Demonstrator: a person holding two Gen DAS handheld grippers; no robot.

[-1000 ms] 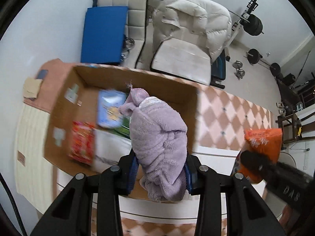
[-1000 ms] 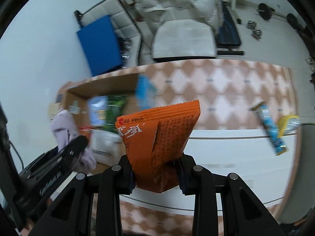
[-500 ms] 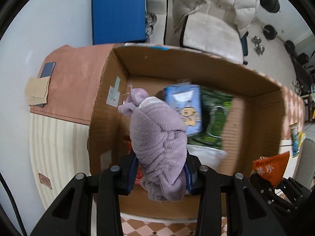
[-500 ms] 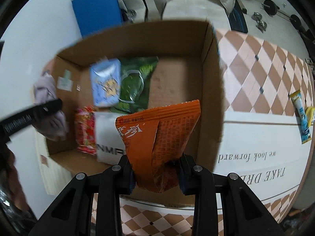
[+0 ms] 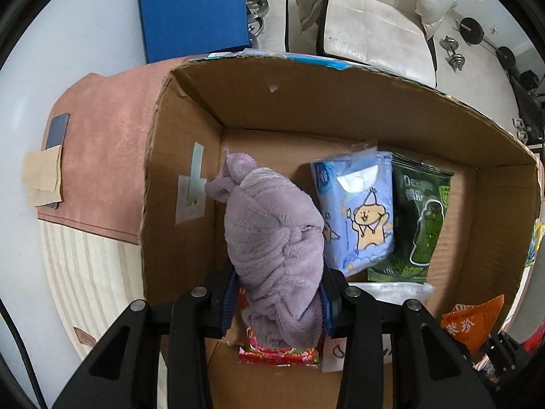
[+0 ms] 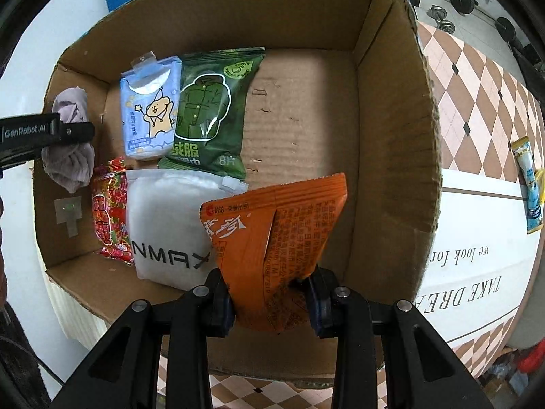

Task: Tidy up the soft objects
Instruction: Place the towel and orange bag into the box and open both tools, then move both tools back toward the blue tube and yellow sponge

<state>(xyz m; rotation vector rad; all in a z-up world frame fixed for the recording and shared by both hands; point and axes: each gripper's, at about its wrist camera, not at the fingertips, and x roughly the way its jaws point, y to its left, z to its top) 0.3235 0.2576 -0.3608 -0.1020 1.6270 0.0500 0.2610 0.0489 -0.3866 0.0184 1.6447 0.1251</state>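
Observation:
My left gripper (image 5: 277, 298) is shut on a rolled purple towel (image 5: 276, 248) and holds it over the left side of an open cardboard box (image 5: 306, 102). The towel also shows in the right wrist view (image 6: 69, 136), with the left gripper (image 6: 68, 131) across it. My right gripper (image 6: 270, 301) is shut on an orange packet (image 6: 276, 245), held over the box's (image 6: 391, 136) front right part. On the box floor lie a blue tissue pack (image 6: 150, 112), a green packet (image 6: 211, 116), a white pouch (image 6: 167, 228) and a red packet (image 6: 109, 211).
The box stands on a table with a checked cloth (image 6: 477, 78). A blue sachet (image 6: 529, 184) lies on the cloth to the right. A pink mat (image 5: 102, 156) with a phone (image 5: 56, 131) lies left of the box. A sofa with a white jacket (image 5: 374, 0) stands beyond.
Both grippers have moved from beside the box to over its inside and lower, each still holding its load. The box now fills both views.

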